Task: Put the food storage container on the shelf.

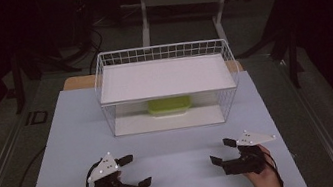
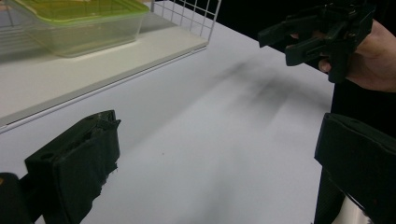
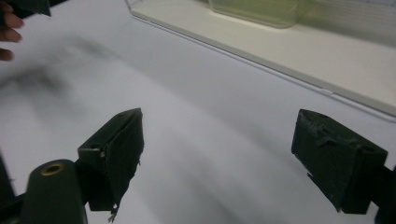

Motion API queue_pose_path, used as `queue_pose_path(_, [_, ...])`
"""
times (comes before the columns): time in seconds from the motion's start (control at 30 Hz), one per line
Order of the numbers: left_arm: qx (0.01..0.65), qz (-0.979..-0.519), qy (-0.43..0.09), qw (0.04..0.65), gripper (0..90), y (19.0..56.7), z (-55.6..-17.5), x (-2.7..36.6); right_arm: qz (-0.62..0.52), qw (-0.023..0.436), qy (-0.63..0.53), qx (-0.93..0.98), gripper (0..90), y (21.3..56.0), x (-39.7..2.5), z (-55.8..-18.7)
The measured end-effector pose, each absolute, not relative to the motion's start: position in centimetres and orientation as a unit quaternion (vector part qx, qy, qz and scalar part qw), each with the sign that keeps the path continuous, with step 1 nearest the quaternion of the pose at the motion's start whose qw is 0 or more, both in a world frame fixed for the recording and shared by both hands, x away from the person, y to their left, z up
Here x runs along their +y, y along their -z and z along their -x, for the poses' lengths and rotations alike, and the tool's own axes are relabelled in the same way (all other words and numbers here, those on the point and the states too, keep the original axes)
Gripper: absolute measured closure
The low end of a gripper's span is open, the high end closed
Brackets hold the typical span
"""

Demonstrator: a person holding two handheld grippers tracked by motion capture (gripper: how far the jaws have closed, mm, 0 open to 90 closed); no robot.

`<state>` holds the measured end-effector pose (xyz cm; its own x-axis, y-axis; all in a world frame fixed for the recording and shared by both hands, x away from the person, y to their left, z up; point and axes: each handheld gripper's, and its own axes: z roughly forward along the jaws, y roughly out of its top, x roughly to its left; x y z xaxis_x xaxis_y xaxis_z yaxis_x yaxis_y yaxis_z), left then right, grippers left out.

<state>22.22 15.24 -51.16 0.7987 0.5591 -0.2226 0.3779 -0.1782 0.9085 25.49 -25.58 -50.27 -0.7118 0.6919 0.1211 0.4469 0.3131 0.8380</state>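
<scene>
High view: left gripper and right gripper low over the near part of the table, well apart from each other, each turned inward toward the middle, jaws of both spread wide with nothing between them. Farther back, a white wire basket with a flat white shelf across its top and, beneath that shelf, a clear box with a green lid sitting on the white base board, toward the back and near the middle. Judged as the very start of the work: box untouched, both hands at rest short of the basket. Next move likely a reach forward through the open front of the basket, kept low to pass under the shelf, then a grasp on the box's sides or lid rim. Forearms in from the bottom edge, wrists level, hands wrapped round the handles. Left gripper view: own two black jaws far apart at the bottom corners, bare white table between them; box with the green lid at upper left on the base board, well off from the jaws; the other hand with its gripper at upper right, also gaping. Right gripper view: own jaws likewise parted and empty over the table; lower part of the clear box at the top edge, on the board, still a fair reach away.
</scene>
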Motion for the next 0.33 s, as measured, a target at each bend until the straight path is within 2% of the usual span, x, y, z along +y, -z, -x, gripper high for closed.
queue_pose_path(0.33, [0.308,-0.758,-0.09,0.568,0.7,51.11,-21.9,15.64,-0.358,0.131,-0.465,0.799,16.9,50.33,-25.71,-25.46])
